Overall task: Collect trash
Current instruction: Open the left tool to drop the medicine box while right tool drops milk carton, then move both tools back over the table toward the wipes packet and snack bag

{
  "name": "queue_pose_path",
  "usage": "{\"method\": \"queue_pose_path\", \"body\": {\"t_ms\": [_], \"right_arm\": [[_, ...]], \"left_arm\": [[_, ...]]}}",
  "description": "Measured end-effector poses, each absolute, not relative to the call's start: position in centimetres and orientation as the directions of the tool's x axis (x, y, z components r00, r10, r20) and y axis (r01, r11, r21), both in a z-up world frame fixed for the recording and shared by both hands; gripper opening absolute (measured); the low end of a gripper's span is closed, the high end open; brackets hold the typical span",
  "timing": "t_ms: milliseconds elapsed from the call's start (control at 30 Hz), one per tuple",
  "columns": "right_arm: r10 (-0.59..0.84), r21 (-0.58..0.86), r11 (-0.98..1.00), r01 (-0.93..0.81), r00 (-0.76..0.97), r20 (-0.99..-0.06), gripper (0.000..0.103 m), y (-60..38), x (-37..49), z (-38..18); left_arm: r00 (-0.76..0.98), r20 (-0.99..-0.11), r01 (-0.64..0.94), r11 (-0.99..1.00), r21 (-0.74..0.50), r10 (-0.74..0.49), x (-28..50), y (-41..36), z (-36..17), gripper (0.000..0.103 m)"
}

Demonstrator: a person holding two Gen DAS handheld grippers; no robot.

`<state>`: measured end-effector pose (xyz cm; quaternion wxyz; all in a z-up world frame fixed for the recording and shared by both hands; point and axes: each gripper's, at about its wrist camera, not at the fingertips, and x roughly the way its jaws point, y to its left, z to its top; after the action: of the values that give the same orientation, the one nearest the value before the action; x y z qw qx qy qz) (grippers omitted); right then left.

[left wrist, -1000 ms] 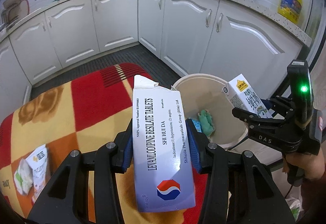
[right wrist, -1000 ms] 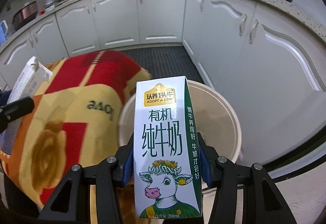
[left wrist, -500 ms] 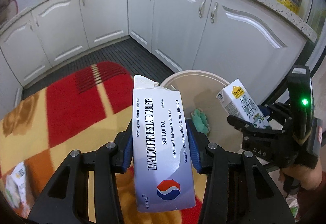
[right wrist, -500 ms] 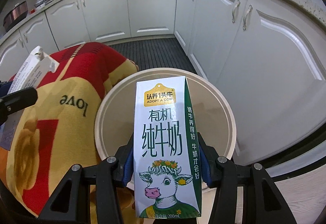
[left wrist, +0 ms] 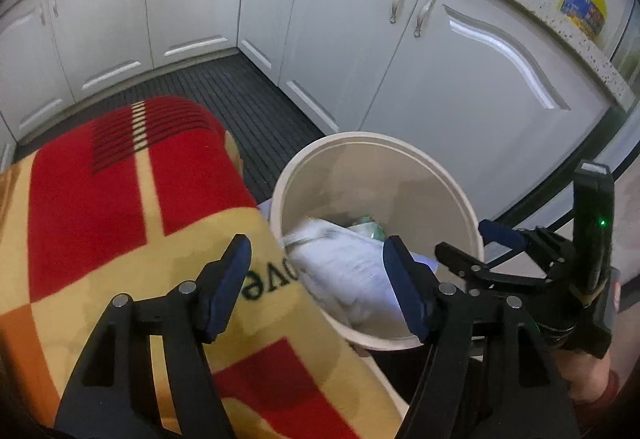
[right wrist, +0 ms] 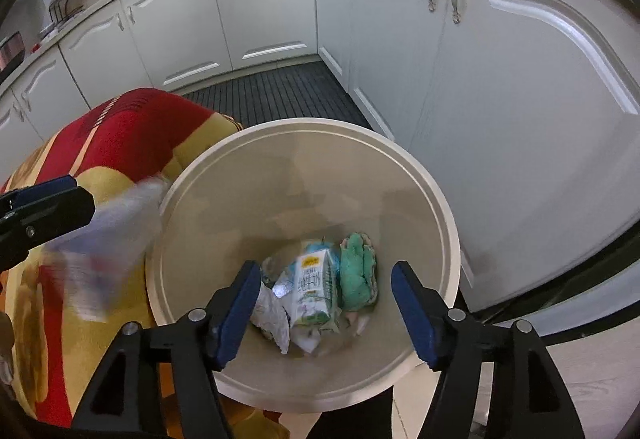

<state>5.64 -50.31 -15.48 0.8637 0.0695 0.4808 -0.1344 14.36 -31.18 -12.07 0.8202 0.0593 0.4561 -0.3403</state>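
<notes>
Two pieces of trash were at or in the bin (right wrist: pixel 436 199) at this moment. You had both grippers over it, jaws opening, nothing pinched between either pair.

Right gripper (right wrist: pixel 324 303), bottom centre of the right wrist view: pads stood apart w/ only the bin's inside showing between them. The milk carton (right wrist: pixel 314 289) lay on the bin floor, lower middle of that frame. Its long axis ran roughly top-to-bottom in the picture, yellow-label end toward the top, lying flat and leaning a little on the teal rag (right wrist: pixel 358 271) at its right. Crumpled white paper (right wrist: pixel 276 315) sat at its left.

Left gripper (left wrist: pixel 316 285), bottom centre of the left wrist view: also let go. The white tablet box (left wrist: pixel 344 263) was a motion-blurred shape at the bin's near-left rim, so it looked mid-fall, not settled. Long axis seemed to slant from upper left to lower right in that frame; which end led, can't tell thru the blur. In the right wrist view the same box (right wrist: pixel 108 239) smeared across the left edge, partly over the red-and-yellow blanket (left wrist: pixel 120 199) beside the bin.

Progress, as a judgement: carton done; box prob. going in but its landing wasn't confirmed, and it was close enough to the rim to catch. Whether more trash was left on the blanket wasn't visible in either view.
</notes>
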Motion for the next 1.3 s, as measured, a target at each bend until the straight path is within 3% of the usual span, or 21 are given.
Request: {"method": "queue_pose_path", "body": {"t_ms": [500, 1300], "right_arm": [[-0.152, -0.008, 0.965, 0.264, 0.532, -0.833, 0.071, -47.3, 4.0, -13.8], [-0.028, 0.024, 0.997, 0.076, 0.625, -0.78, 0.08, -35.6, 3.7, -8.7]], "left_arm": [[0.46, -0.744, 0.587, 0.795, -0.154, -0.484, 12.2, -27.9, -9.4, 0.068], [0.627, -0.692, 0.423, 0.902, -0.081, -0.356, 7.6, -14.6, -5.9, 0.068]]}}
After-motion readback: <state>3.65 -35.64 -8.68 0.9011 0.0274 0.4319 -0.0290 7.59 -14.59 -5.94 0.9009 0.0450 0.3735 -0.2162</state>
